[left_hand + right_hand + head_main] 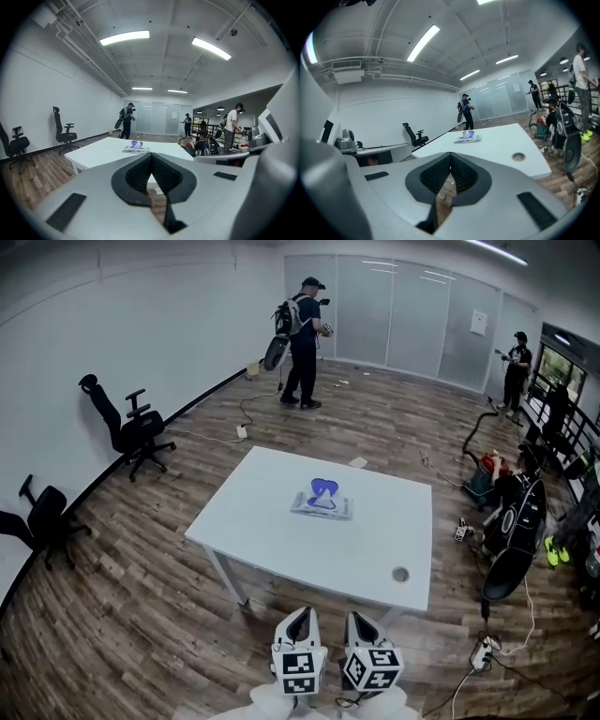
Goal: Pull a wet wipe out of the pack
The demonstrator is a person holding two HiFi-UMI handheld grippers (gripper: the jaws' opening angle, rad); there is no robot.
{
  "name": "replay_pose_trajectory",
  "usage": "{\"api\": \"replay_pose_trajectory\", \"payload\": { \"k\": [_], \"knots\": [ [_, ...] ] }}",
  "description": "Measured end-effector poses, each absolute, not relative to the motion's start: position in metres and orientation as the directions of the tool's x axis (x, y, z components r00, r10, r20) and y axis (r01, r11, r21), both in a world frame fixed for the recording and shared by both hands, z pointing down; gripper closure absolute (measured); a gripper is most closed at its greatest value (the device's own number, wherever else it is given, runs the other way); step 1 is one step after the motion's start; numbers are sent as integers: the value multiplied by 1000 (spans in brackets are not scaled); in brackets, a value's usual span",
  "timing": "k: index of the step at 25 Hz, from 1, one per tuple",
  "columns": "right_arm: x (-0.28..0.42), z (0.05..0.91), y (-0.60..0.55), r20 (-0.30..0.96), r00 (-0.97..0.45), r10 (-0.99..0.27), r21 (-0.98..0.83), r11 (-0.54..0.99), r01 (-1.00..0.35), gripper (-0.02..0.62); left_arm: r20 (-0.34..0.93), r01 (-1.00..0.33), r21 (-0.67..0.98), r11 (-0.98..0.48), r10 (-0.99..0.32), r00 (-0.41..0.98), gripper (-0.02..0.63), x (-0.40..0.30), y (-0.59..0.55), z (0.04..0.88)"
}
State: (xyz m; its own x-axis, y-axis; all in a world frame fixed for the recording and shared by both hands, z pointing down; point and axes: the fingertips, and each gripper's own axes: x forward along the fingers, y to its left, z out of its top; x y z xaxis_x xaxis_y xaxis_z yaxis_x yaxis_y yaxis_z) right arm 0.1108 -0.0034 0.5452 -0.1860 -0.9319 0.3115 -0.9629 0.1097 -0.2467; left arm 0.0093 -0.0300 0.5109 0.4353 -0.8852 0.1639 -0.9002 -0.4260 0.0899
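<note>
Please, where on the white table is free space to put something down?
Nearly the whole white table is bare. The wet wipe pack lies alone near its middle, with free surface between it and every edge. Only the cable hole interrupts the near right corner. The floor at the right is crowded with bags and cables.

flat wet wipe pack [322, 506] lies mid-table, blue flap raised.

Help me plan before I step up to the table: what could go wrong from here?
The wipe pack lies loose in the middle of the table; a one-claw pull may lift the whole pack unless the other claw pins it.
The left claw and right claw are both shut and empty; they must open before reaching it.
A power strip lies on the floor right of the table: a possible trip.
</note>
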Motion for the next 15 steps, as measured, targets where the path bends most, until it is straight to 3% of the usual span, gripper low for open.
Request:
{"api": "replay_pose_trajectory", "payload": {
  "k": [15],
  "knots": [
    [120, 539, -62, 321, -178, -930, -222, 109, -969, 586, 163, -901, 124, -416, -887, 432, 609, 13, -96, 507]
  ]
}}
